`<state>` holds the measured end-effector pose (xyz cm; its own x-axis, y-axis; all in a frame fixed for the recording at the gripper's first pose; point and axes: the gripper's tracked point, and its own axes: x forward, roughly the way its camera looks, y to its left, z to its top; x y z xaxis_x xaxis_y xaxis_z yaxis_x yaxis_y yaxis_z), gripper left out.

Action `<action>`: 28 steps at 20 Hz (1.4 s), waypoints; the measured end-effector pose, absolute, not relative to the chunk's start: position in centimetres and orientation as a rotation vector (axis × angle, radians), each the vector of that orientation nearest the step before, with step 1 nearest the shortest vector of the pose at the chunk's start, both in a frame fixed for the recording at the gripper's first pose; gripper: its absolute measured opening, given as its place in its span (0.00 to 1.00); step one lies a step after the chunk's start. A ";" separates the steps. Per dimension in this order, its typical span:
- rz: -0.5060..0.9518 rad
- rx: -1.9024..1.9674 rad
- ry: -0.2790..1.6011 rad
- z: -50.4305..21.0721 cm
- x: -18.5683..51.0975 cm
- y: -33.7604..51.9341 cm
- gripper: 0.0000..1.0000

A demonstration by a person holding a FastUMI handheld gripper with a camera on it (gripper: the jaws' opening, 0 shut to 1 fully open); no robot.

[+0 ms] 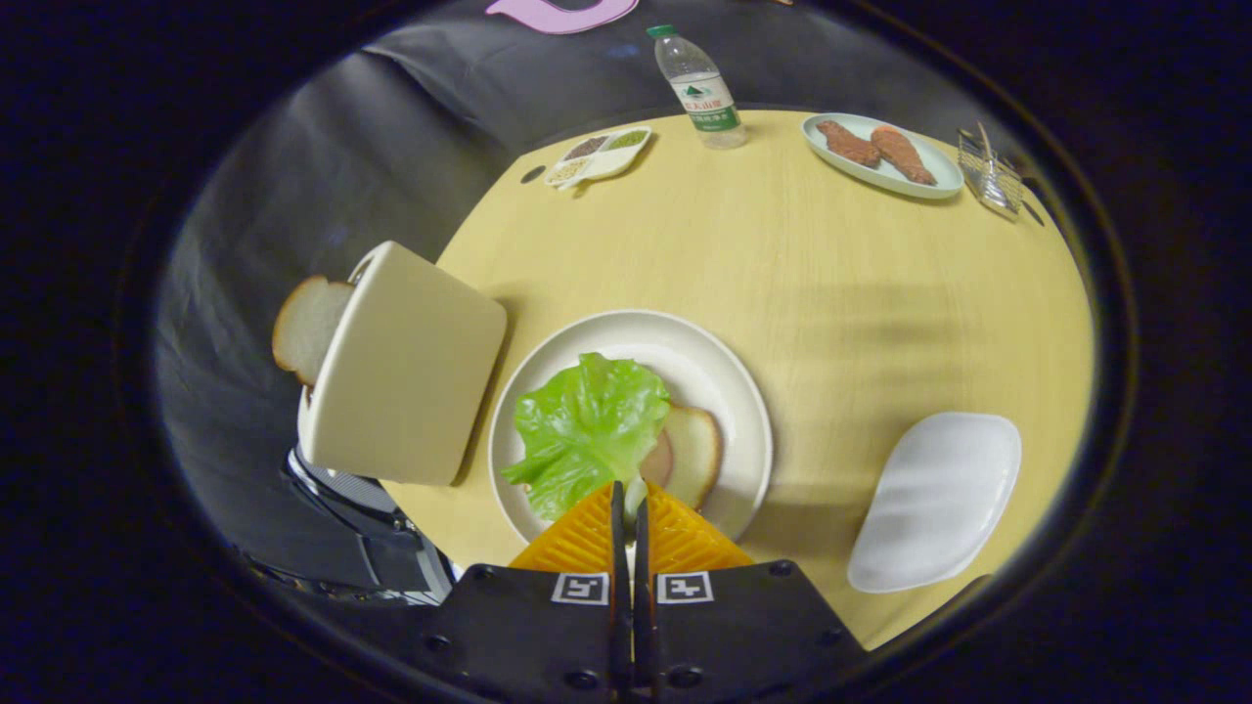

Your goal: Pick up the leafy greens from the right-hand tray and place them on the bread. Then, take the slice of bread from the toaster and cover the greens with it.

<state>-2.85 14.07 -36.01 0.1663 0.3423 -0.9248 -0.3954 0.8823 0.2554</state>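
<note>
Gripper (629, 499) sits over the 6 o'clock rim of the round plate (724, 391), orange fingers (587, 533) nearly together with just a thin slit between them, and the pale stem end of the lettuce leaf (585, 430) sits in that slit; looks pinched, both pads on it as far as I can judge. Leaf itself is draped over the bread slice on the plate (693, 452), covering its left part; bread crust pokes out at 3 o'clock of the leaf. Leaf looks thin, floppy, very light, glossy like a plastic prop, so likely slippery; grip at the thicker stem is the right spot, edges would fold or slip out. White tray (934, 499) at 4 o'clock of the plate has nothing left in it. So greens step reads as essentially done bar the release. Next target: toast slice (305, 328) sticking out of the cream toaster (401, 367), at 9 o'clock of the plate. That slice should be light, semi-stiff, matte, decent friction; take it by the exposed upper half across its flat faces, pull along the slot line so it doesn't jam. Light squeeze only, real bread would crush. Risk: toaster tipping or sliding if the slice binds. Bottle (699, 88), dish of fried pieces (880, 156), seasoning tray (597, 156) sit far side at 12, well apart, no interference.
</note>
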 end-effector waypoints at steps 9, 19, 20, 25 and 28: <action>0.432 -0.141 1.275 -37.5 -1.9 12.3 0.10; 0.372 -0.072 1.250 -33.1 -2.5 12.0 0.99; 0.358 -0.065 1.245 -32.3 -2.6 12.0 1.00; 0.310 -0.119 1.208 -29.6 -2.6 13.3 1.00; 0.335 -0.165 1.235 -28.9 -4.4 15.7 1.00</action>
